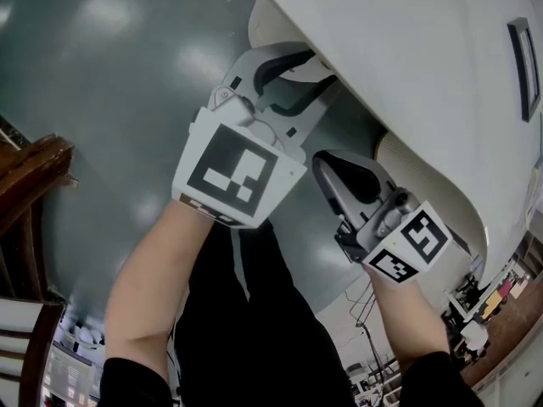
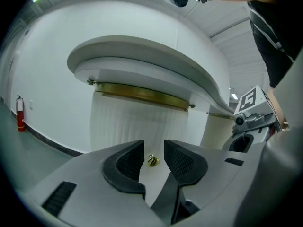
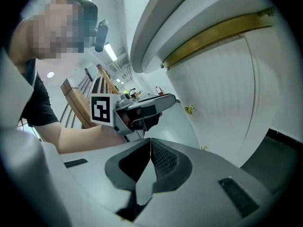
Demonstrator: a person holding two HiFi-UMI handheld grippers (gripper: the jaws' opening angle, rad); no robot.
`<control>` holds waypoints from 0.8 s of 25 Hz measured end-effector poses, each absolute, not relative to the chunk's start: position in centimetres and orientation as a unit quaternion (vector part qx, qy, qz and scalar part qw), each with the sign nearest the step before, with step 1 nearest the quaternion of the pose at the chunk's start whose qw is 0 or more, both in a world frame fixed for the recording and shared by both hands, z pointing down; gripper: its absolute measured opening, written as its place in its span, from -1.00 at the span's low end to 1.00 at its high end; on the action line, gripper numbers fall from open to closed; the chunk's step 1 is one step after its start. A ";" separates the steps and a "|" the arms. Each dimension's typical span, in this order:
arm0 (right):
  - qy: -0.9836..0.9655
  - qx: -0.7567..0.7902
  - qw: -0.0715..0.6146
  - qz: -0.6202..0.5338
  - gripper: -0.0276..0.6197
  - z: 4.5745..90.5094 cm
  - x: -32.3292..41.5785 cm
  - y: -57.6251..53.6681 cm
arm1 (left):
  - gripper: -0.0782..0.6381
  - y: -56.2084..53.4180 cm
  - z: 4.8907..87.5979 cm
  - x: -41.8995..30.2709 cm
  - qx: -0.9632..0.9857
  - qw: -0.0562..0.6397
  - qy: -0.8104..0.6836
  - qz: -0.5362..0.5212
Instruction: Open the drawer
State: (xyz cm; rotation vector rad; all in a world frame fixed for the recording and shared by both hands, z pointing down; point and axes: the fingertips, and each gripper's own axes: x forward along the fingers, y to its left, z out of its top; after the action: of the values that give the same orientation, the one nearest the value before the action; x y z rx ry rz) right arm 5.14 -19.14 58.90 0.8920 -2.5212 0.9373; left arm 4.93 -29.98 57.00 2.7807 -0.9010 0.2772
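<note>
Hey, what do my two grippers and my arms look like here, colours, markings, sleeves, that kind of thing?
Both the left gripper and the right gripper have pale grey plastic bodies with dark grey, textured jaw pads. Each carries a white cube printed with black square markers. The person wears black short sleeves, which leave the forearms bare.

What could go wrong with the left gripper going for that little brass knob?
1. The brass knob is tiny and rounded. The left gripper is open, with the knob framed between its jaws but seemingly still ahead of the pads, so closing now could miss it or slip off.
2. The right gripper, shut and empty, sits close beside the left one near the white front and may block the drawer's path.
</note>
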 end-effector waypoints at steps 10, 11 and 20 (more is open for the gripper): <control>-0.876 0.322 0.139 0.331 -0.87 59.0 6.3 -18.4 | -0.42 -31.4 58.4 7.0 0.941 0.082 -0.309 0.107; -0.876 0.324 0.138 0.330 -0.87 58.9 6.3 -18.2 | -0.42 -31.5 58.5 7.1 0.941 0.082 -0.311 0.107; -0.872 0.332 0.127 0.335 -0.87 58.9 6.6 -18.4 | -0.73 -32.6 58.9 6.8 0.933 0.064 -0.334 0.115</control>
State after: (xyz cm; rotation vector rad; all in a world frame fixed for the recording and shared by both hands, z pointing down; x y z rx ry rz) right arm 6.64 -18.42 58.91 0.9673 -2.5385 0.9764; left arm 6.77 -32.58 58.86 2.8188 -1.0086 0.3460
